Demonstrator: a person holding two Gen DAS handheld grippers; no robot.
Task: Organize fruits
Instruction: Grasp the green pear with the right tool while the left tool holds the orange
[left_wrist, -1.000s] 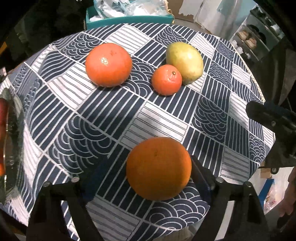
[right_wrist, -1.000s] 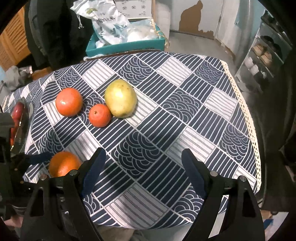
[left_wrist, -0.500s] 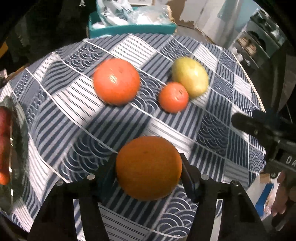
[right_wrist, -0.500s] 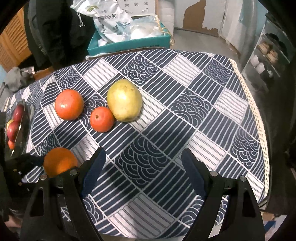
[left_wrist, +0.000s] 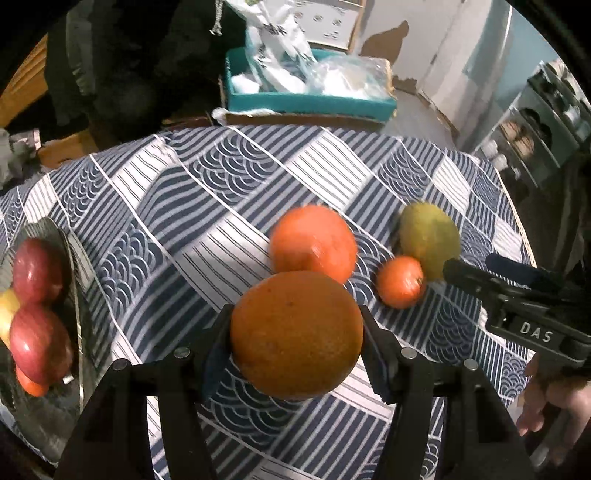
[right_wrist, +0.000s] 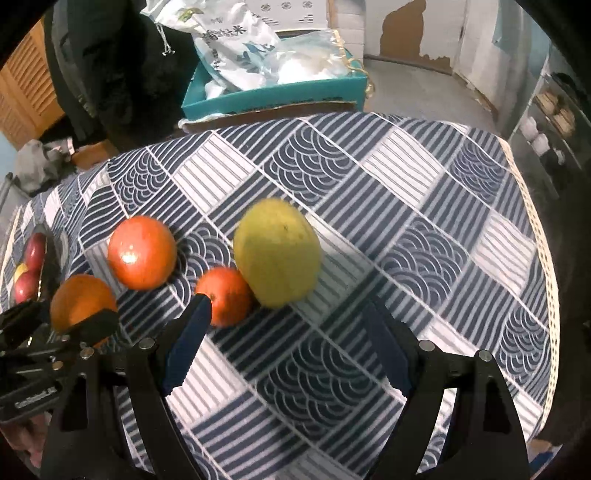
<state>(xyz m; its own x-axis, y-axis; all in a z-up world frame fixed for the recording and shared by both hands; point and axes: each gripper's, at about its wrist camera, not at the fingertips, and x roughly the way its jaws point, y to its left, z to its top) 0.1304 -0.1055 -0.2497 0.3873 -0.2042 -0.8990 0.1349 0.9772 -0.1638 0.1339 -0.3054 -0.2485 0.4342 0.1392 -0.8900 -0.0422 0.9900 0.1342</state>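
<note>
My left gripper (left_wrist: 295, 319) is shut on a big orange (left_wrist: 297, 334), which hangs just above the tablecloth; the same orange (right_wrist: 81, 301) shows at the lower left of the right wrist view. On the cloth beyond lie a large red-orange fruit (left_wrist: 314, 242) (right_wrist: 142, 256), a small tangerine (left_wrist: 399, 282) (right_wrist: 227, 295) and a yellow-green mango (left_wrist: 430, 238) (right_wrist: 277, 251). My right gripper (right_wrist: 286, 308) is open and holds nothing; its left fingertip (right_wrist: 199, 308) is close beside the tangerine, and the mango is just beyond its tips.
A glass bowl (left_wrist: 75, 295) with red apples (left_wrist: 37, 269) stands at the table's left edge. Behind the table is a teal box (left_wrist: 306, 99) full of plastic bags. The lace-trimmed table edge (right_wrist: 535, 229) runs along the right, with shelves beyond. A hand (left_wrist: 546, 402) holds the right gripper.
The left jaws closed onto the orange and lifted it off the cloth, with the bowl coming further into view. The right gripper, still open, drew closer to the mango and tangerine.
</note>
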